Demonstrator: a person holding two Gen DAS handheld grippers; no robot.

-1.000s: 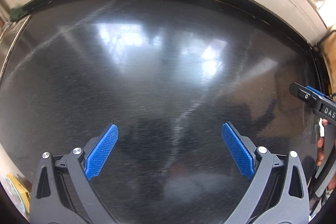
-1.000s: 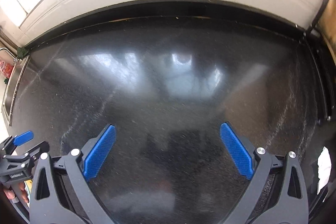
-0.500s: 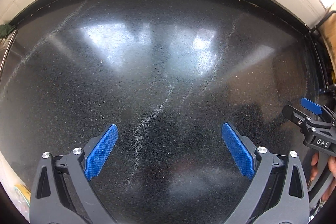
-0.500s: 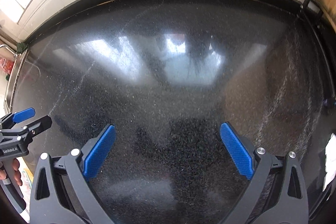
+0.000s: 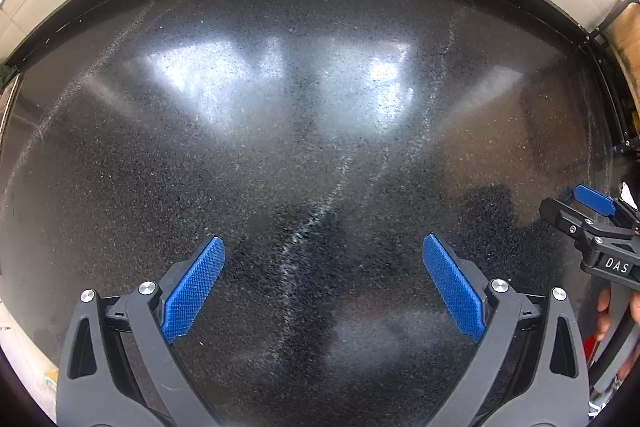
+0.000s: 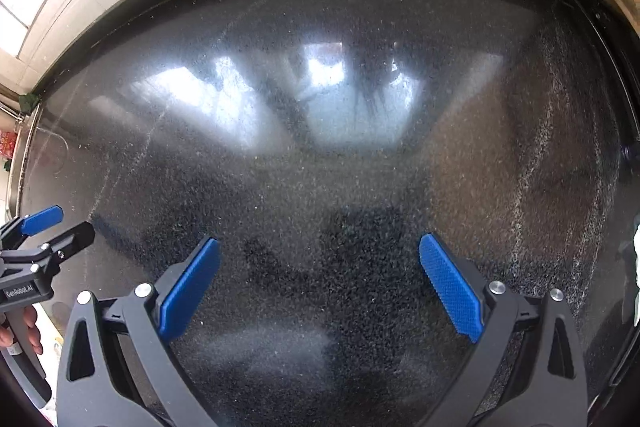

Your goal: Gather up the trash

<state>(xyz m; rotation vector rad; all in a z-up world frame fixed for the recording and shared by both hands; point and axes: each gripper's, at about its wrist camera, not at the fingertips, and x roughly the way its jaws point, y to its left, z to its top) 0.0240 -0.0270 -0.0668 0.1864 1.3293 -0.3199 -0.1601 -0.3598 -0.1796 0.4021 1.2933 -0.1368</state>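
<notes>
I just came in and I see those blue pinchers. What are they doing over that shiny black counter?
A person holds two pinching tools above a speckled black countertop. The left gripper and the right gripper are both wide open and hold nothing. Each one shows at the edge of the other's camera, so they hang side by side. The job is picking up trash, but the only hint of any is a bit of white at the right edge.

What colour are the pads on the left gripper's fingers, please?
Textured blue pads on black fingers, clearest in the left wrist view.
</notes>
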